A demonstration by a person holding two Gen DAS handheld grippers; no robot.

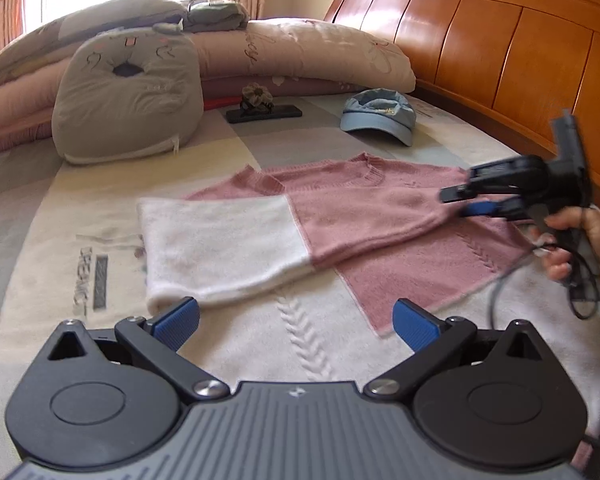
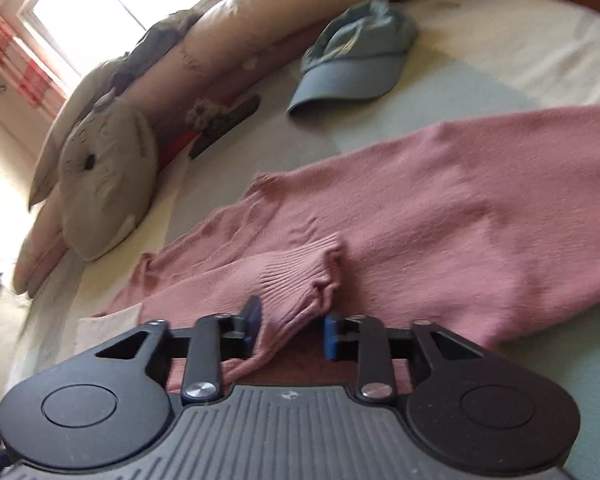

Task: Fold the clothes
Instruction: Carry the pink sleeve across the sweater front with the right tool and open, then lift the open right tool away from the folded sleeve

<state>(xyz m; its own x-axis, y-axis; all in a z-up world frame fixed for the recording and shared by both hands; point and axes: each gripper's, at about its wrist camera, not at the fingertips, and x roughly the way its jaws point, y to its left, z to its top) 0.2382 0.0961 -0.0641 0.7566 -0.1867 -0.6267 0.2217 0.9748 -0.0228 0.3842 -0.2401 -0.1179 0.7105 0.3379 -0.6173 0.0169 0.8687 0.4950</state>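
Note:
A pink and white knitted sweater (image 1: 380, 208) lies flat on the bed, neck toward the headboard. A pink and white sleeve (image 1: 220, 240) is folded across its chest. My left gripper (image 1: 296, 314) is open wide just above the sweater's white lower part, holding nothing. My right gripper (image 1: 460, 203), held by a hand (image 1: 580, 232), hovers at the sweater's right side. In the right wrist view the pink ribbed cuff (image 2: 300, 276) lies between the right gripper's (image 2: 292, 328) parted jaws. One blue pad (image 2: 253, 320) is against the cuff; the other stands apart from it.
A blue cap (image 1: 378, 116) lies beyond the sweater near the wooden headboard (image 1: 480, 52). A grey cat cushion (image 1: 128, 92), a dark phone with a flower tie (image 1: 264, 112) and stacked pillows (image 1: 300, 52) fill the back. The patterned bedsheet (image 1: 60, 240) stretches left.

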